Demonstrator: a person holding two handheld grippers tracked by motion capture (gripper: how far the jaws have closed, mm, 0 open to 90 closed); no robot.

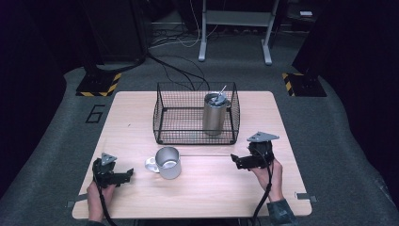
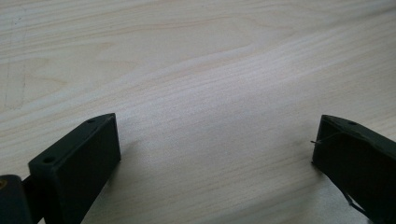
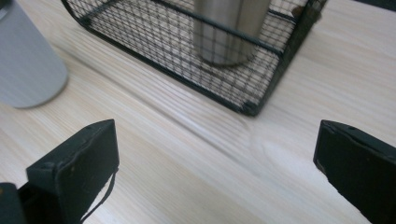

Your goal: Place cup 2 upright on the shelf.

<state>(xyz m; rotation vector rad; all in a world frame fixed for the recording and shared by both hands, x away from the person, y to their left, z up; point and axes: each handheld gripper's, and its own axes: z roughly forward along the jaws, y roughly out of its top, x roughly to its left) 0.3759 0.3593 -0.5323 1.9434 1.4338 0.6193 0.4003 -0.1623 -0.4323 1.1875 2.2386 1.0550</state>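
A black wire basket stands at the back middle of the wooden table, and a tall steel cylinder with a utensil in it stands upright in the basket's right half. A metal mug sits in front of the basket, handle to the left. My left gripper rests open near the front left, left of the mug. My right gripper is open at the front right, pointing left toward the mug. In the right gripper view the basket, cylinder and mug lie ahead.
Bare wood lies between my left jaws. Beyond the table are a grey carpet, cables, a white stand's legs and two black posts with yellow-striped bases.
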